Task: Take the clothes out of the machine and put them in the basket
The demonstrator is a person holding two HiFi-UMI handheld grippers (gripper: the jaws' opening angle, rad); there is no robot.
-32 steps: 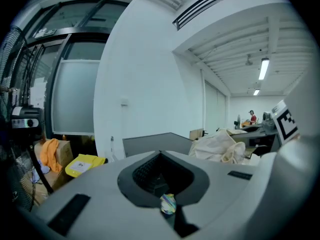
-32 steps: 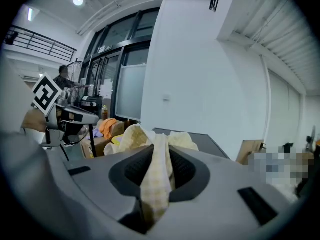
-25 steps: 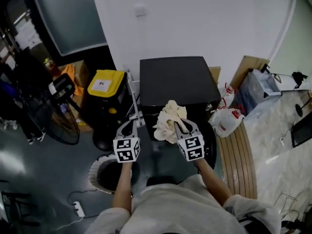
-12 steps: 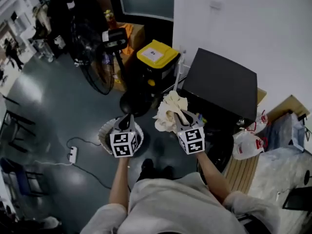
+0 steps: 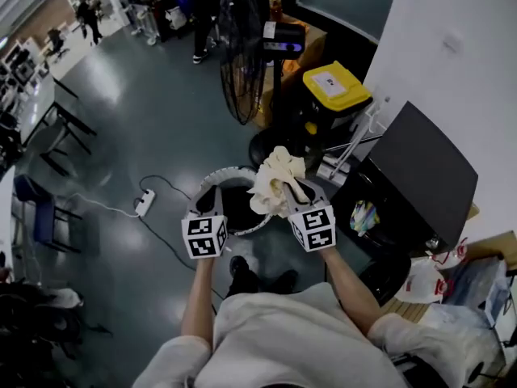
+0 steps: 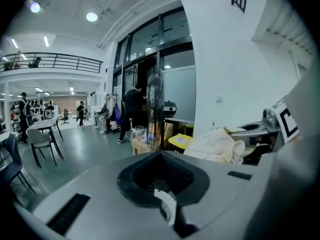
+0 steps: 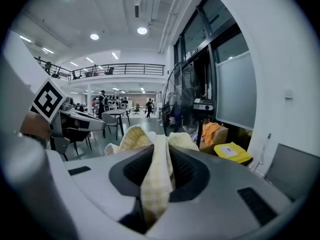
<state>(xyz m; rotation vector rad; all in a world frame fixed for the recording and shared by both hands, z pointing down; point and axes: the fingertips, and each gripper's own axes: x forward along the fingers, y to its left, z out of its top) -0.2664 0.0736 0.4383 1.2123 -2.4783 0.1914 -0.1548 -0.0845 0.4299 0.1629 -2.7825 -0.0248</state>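
Presently, the right gripper (image 5: 296,194) was found clamped on a cream checked cloth (image 5: 273,178); the right gripper view showed its jaws pressed on a fold of that cloth (image 7: 155,176), which ran down between them and bunched out beyond the tips. The cloth was clear of the machine (image 5: 426,172); in the head view it lay over the near right part of the basket's white rim (image 5: 224,171), between the basket and the machine's dark front. The left gripper (image 5: 211,200) was held just beside the right one, over the left side of the basket; the left gripper view showed its jaws brought together, and the bunched cloth (image 6: 216,145) appeared beyond them to the right. The basket stood on the grey floor (image 5: 121,128), round and dark inside; whether it held anything could not be made out. The machine, a black box, stood against the white wall (image 5: 452,55), to the right of the basket. Behind the basket were noted a yellow-lidded bin (image 5: 335,86) and a standing fan (image 5: 241,59); a white power strip (image 5: 145,204) lay on the floor to the left, its cable trailing toward the basket. A white jug (image 5: 425,280) with a red mark sat right of the machine. The person's forearms (image 5: 199,297) ran down from both grippers.
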